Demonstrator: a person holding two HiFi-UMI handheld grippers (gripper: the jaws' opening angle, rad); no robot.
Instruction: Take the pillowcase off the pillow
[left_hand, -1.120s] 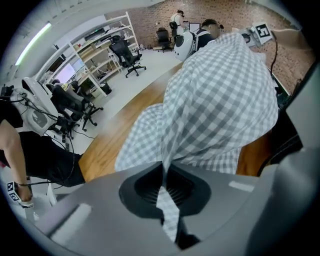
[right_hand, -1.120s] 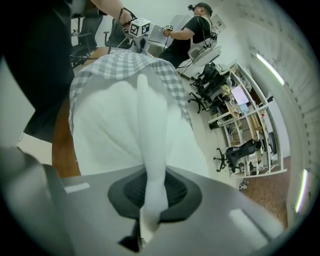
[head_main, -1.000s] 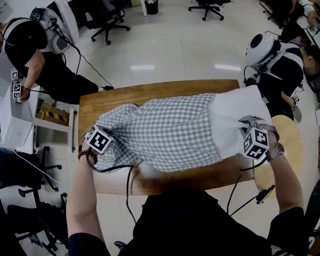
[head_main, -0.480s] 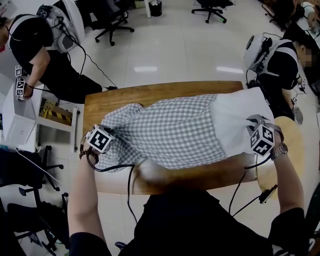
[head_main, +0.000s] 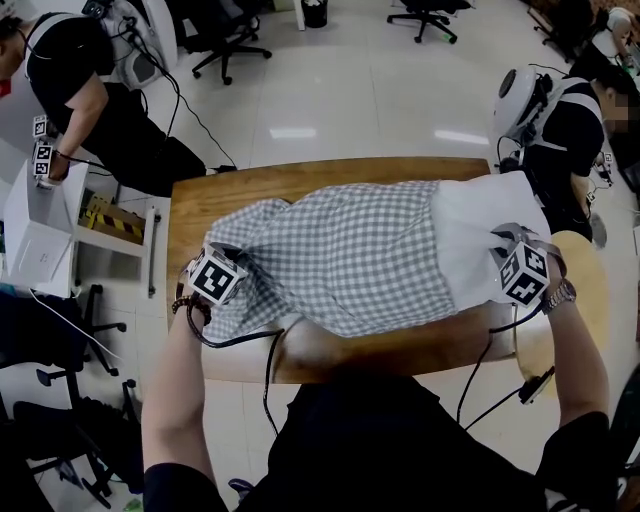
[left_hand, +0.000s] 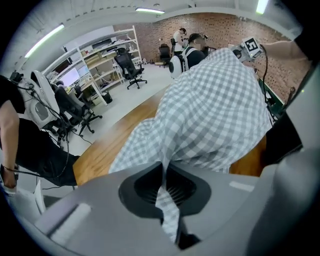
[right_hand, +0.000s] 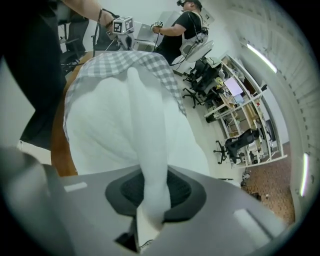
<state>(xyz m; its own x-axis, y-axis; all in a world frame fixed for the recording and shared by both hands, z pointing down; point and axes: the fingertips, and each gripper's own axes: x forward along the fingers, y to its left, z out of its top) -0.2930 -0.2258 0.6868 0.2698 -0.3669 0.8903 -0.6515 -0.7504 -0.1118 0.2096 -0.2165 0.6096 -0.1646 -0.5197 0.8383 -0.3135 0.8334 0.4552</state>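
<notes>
The checked pillowcase (head_main: 350, 255) lay across the table (head_main: 300, 185). The white pillow (head_main: 485, 235) poked out at 3 o'clock. At 9 o'clock the left gripper (left_hand: 167, 200) pinched the pillowcase tight. The right gripper (right_hand: 150, 200) pinched the pillow, its jaws just opening a little.

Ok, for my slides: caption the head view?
Left gripper clamps the grey-checked fabric pillowcase; right gripper, jaws just opening slightly, pinches the white pillow on the wooden table.

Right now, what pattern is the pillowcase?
A grey-and-white gingham check pillowcase; clearest in the head view.
</notes>
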